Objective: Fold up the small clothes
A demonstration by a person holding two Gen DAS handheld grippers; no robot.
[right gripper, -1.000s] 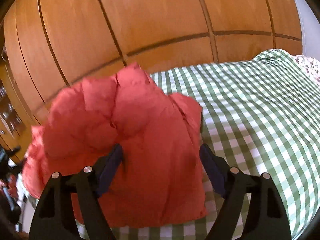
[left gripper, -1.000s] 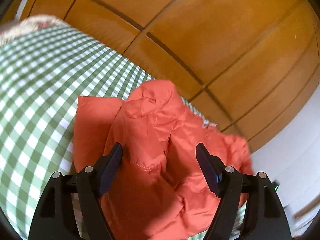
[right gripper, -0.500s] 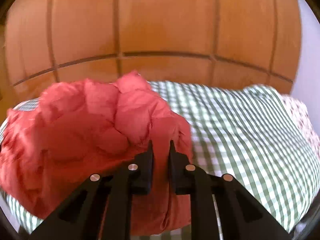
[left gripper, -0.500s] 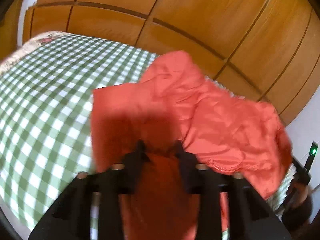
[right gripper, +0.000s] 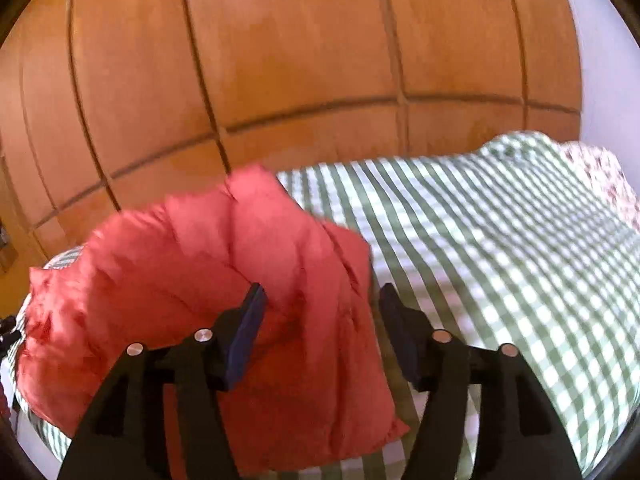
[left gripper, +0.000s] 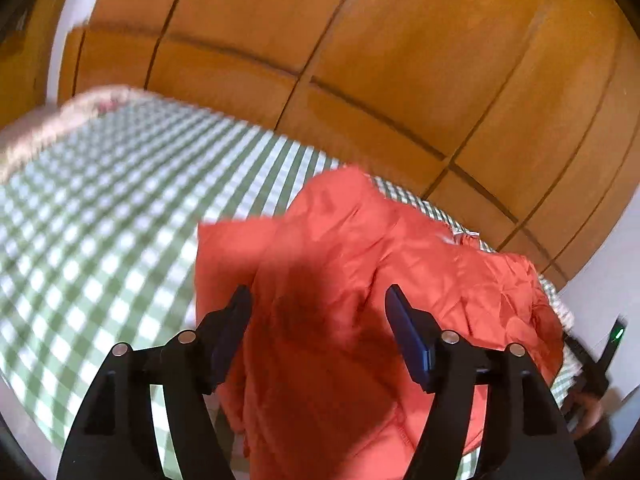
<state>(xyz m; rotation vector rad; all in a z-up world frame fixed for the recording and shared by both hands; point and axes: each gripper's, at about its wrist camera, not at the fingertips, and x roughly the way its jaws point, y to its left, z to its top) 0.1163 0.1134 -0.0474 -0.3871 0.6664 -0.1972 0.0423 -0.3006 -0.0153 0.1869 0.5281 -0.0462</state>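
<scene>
Both of your grippers are spread wide, with nothing pinched between the fingers. Your left gripper (left gripper: 318, 304) hangs over the jacket (left gripper: 360, 300), its fingers apart above the shaded middle of the fabric; whether the tips touch the cloth, you cannot tell from this view. Your right gripper (right gripper: 320, 300) is also parted, its left finger (right gripper: 246, 332) in front of the puffy fabric and its right finger (right gripper: 400, 332) over the jacket's edge, where it meets the sheet.

That jacket (right gripper: 208, 300) is a red-orange, quilted, padded piece, lying crumpled on the green-and-white checked sheet (left gripper: 100, 240) near the bed's corner. From the left wrist you see a flat panel toward the left side and rumpled, glossy folds toward the right; from the right wrist, rounded puffy sections bulge upward. A small white tag (left gripper: 460, 236) shows at its far edge, but any writing is too small to read.

Wooden panels (right gripper: 300, 60) stand behind the bed. Motion blur softens both views.
</scene>
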